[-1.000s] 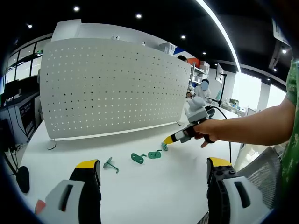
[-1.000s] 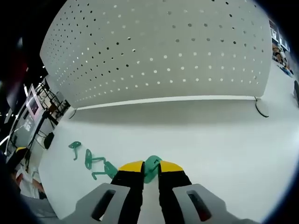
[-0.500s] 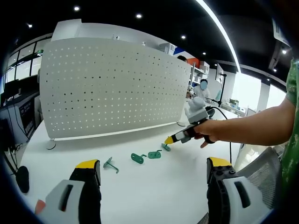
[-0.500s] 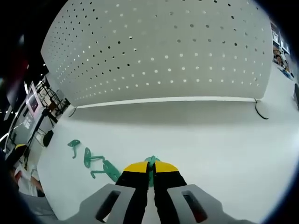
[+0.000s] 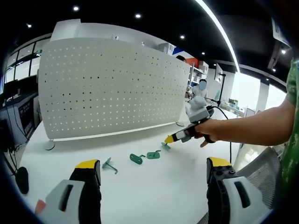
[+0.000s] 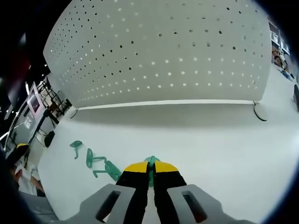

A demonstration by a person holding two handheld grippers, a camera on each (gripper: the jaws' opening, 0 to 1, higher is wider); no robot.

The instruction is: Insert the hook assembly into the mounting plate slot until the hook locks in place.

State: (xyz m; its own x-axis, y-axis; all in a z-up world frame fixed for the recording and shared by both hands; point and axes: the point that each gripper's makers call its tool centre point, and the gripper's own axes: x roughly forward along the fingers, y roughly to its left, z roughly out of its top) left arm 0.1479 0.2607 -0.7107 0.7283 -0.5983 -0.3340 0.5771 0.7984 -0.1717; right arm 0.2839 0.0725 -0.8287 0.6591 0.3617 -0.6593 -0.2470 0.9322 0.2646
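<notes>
A white perforated mounting plate (image 5: 112, 84) (image 6: 163, 51) stands upright on the white table. Three green hooks lie loose on the table: one (image 5: 110, 164), one (image 5: 137, 158) and one (image 5: 153, 155). In the right gripper view they show at the lower left (image 6: 75, 145) (image 6: 89, 157) (image 6: 108, 171). My right gripper (image 6: 149, 168) is shut on another green hook (image 6: 150, 161), whose tip pokes out above the yellow fingertips. In the left gripper view that right gripper (image 5: 169, 139) is held by a hand, low over the table. My left gripper (image 5: 152, 170) is open, with nothing between its jaws.
The plate rests on small feet (image 5: 49, 145) (image 6: 259, 114) at its ends. A black cable (image 5: 219, 112) runs behind the hand. Desks, screens and a person (image 5: 203, 88) are in the background. A chair back (image 5: 261, 163) is at the right.
The right gripper closed on the green hook between one second and half a second ago and has lifted it slightly. The left gripper has not moved.
</notes>
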